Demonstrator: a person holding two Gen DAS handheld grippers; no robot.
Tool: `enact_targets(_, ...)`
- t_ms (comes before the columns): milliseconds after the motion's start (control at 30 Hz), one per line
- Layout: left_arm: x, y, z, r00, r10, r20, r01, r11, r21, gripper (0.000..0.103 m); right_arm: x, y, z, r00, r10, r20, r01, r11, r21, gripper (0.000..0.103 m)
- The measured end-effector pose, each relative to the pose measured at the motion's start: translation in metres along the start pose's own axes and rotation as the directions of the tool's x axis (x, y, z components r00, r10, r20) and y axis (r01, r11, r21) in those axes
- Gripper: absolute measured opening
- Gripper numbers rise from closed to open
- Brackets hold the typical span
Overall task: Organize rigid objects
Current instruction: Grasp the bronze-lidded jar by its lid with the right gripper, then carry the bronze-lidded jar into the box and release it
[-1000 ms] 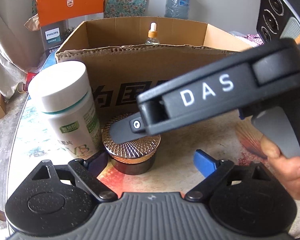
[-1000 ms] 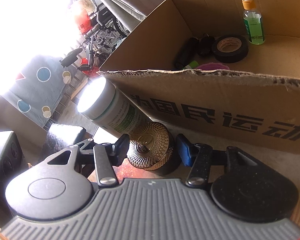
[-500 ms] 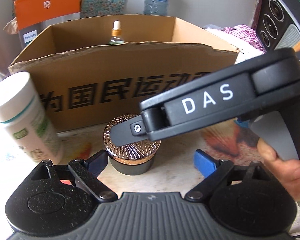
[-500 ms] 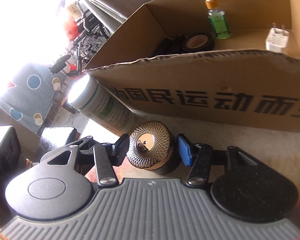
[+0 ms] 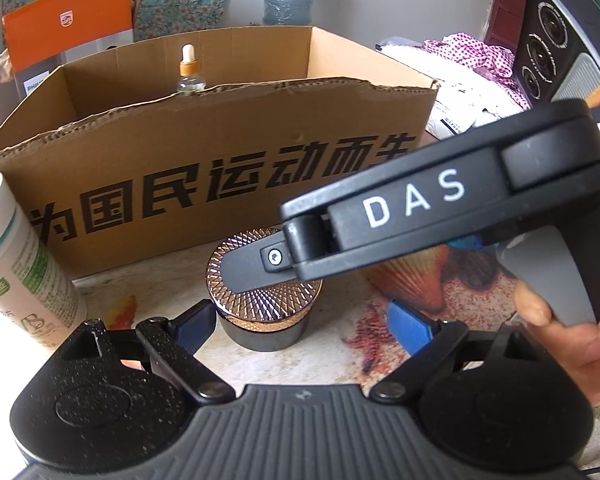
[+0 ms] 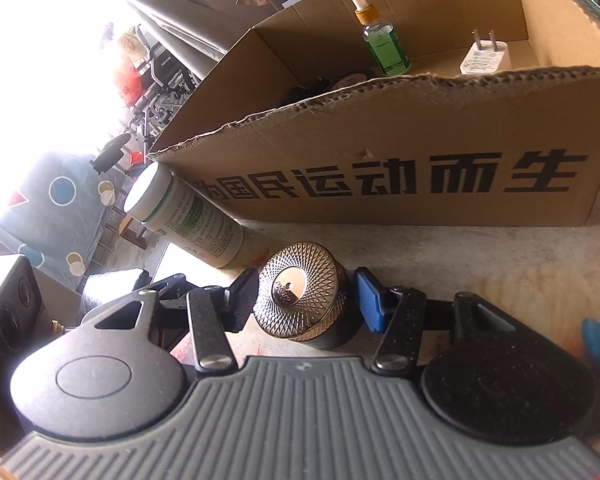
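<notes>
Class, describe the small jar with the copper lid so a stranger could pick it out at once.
Find the big cardboard box with black characters. On the table before its printed wall, right of the tall white bottle, sits a squat dark jar. Only it has a shiny copper, diamond-patterned lid, and the right hand-held gripper straddles it.

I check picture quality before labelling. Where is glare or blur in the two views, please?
Right wrist view: daylight burns out the upper left, and the white cap of the white plastic bottle with green label glares. Left wrist view: evenly lit, but the black right gripper looms soft over the round jar with faceted copper lid; fisheye bends the brown cardboard box.
</notes>
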State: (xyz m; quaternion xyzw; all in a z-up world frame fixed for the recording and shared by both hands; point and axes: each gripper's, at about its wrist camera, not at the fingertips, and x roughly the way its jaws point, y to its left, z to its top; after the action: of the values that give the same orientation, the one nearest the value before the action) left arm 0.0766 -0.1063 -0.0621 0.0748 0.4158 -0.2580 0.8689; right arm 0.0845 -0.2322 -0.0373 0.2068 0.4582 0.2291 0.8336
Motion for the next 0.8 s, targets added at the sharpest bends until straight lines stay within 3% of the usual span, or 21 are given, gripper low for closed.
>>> enact_targets(133, 0.003, -0.001, 0.001, 1.000, 0.019, 0.014, -0.019, 0.999, 0.028, 0.086, -0.004, -0.006, 0.000, 1.000, 0.004, 0.009, -0.005, 1.000, 0.020, 0.053)
enact_targets(367, 0.009, 0.007, 0.004, 0.998, 0.065, 0.026, -0.066, 0.997, 0.028, 0.057, 0.000, -0.011, -0.001, 1.000, 0.008, 0.012, -0.008, 0.999, 0.041, 0.050)
enact_targets(800, -0.015, 0.011, 0.007, 0.997, 0.042, 0.070, -0.039, 0.998, -0.040, 0.057, -0.016, 0.005, -0.003, 0.999, -0.006, 0.047, 0.005, 1.000, 0.016, 0.046)
